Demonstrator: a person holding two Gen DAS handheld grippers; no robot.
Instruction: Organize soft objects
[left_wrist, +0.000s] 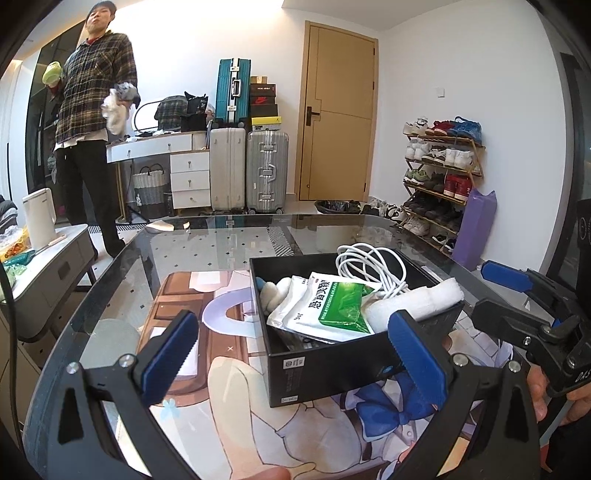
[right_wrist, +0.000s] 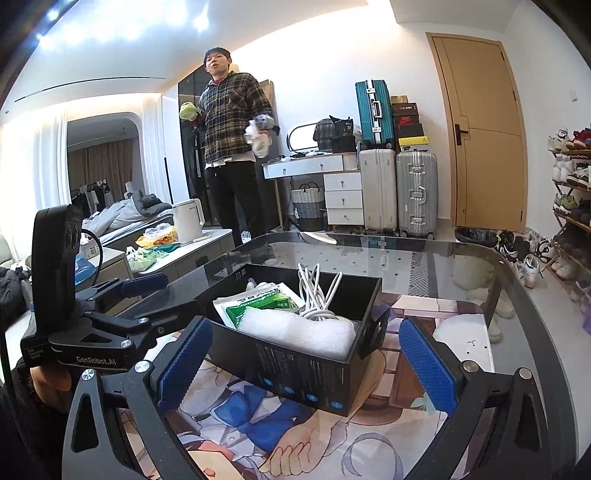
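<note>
The black box (left_wrist: 354, 354) stands on the glass table (left_wrist: 221, 236), just in front of the left gripper (left_wrist: 295, 354) and the right gripper (right_wrist: 304, 363); both are wide open and hold nothing. Inside the box lie a white foam roll (right_wrist: 295, 332), a green-and-white pouch (left_wrist: 328, 306) and a coiled white cable (left_wrist: 373, 266). Behind the table a man in a plaid shirt (right_wrist: 232, 110) holds cloths, near suitcases (right_wrist: 399, 188), a door (right_wrist: 484, 129) and a shoe rack (left_wrist: 443, 177).

Glass table (left_wrist: 110, 280) — printed mat (left_wrist: 229, 376) beneath; black box (left_wrist: 332, 365) on it
</note>
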